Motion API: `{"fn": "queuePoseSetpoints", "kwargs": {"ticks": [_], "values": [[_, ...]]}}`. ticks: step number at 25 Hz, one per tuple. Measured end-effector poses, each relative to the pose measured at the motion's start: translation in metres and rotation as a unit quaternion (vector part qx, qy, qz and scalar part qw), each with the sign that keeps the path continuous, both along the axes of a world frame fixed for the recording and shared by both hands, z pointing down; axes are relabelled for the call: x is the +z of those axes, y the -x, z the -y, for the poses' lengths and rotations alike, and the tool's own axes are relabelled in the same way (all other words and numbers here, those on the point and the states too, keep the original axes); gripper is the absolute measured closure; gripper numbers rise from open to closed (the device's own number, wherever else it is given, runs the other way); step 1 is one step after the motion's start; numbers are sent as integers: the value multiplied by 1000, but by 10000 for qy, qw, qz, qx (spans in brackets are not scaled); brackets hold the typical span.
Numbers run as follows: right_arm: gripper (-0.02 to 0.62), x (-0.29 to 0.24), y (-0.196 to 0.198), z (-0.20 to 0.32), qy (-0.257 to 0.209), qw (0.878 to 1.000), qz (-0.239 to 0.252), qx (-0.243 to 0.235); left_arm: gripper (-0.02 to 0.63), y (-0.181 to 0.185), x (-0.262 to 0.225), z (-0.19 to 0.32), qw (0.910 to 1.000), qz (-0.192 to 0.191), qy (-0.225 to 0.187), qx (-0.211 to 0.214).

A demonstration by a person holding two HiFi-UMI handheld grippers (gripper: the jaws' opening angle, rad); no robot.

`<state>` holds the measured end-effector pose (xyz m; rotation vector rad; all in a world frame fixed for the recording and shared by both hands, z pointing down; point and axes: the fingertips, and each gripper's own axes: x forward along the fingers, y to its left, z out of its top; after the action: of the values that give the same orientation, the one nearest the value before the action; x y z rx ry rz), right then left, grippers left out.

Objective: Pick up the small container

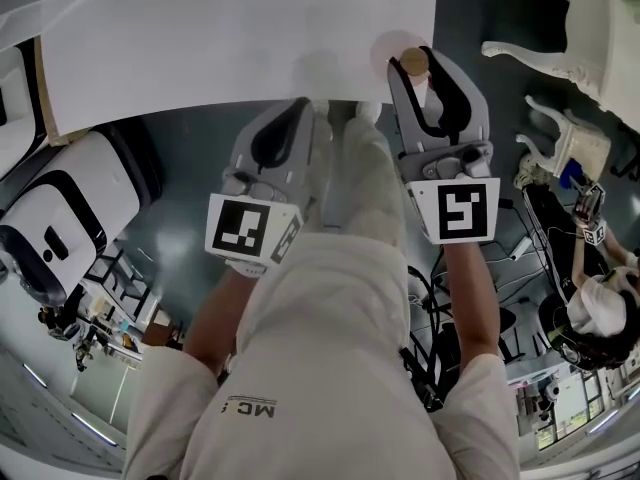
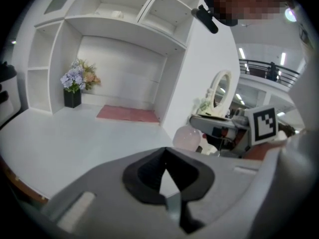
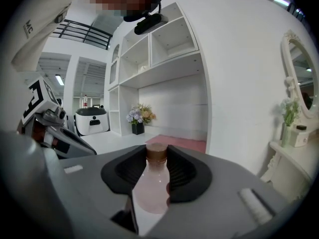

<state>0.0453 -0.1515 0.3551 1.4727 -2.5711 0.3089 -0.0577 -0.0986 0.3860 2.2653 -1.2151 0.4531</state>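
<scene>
**A:** What sits between the jaws?

**B:** A small container [image 3: 151, 190], pale pink with a brown cap, stands upright in the right gripper [image 3: 157, 156]. The black pads press on its neck from both sides.

**A:** And behind it?

**B:** A white shelf unit [image 3: 164, 44] rises over a white tabletop. A vase of flowers [image 3: 138, 118] stands in its recess, with a pink mat [image 3: 182, 142] near it. An oval mirror [image 3: 301, 73] stands at the right edge.

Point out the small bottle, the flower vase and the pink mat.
small bottle [image 3: 151, 193]: right gripper view, on its pale pink body.
flower vase [image 2: 72, 99]: left gripper view, on the dark pot under the flowers.
pink mat [image 2: 128, 114]: left gripper view, on its middle.
</scene>
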Motion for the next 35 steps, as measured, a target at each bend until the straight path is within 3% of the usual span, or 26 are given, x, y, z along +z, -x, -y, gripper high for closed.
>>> {"fn": "queuePoseSetpoints", "kwargs": {"ticks": [9,23,35], "values": [[469,-64,-23,-53,-67,9999,84,-75,606,-25,-57,-34,9996,-31,-246,139],[469,-119,-40,-123,18,9992,-19,-396,606,-25,-142,-50,9967,50,-794,156],[469,-144,-46,-143,-8,9999,-122,-108,606,-26,-175,-54,9941,-60,-1014,377]]}}
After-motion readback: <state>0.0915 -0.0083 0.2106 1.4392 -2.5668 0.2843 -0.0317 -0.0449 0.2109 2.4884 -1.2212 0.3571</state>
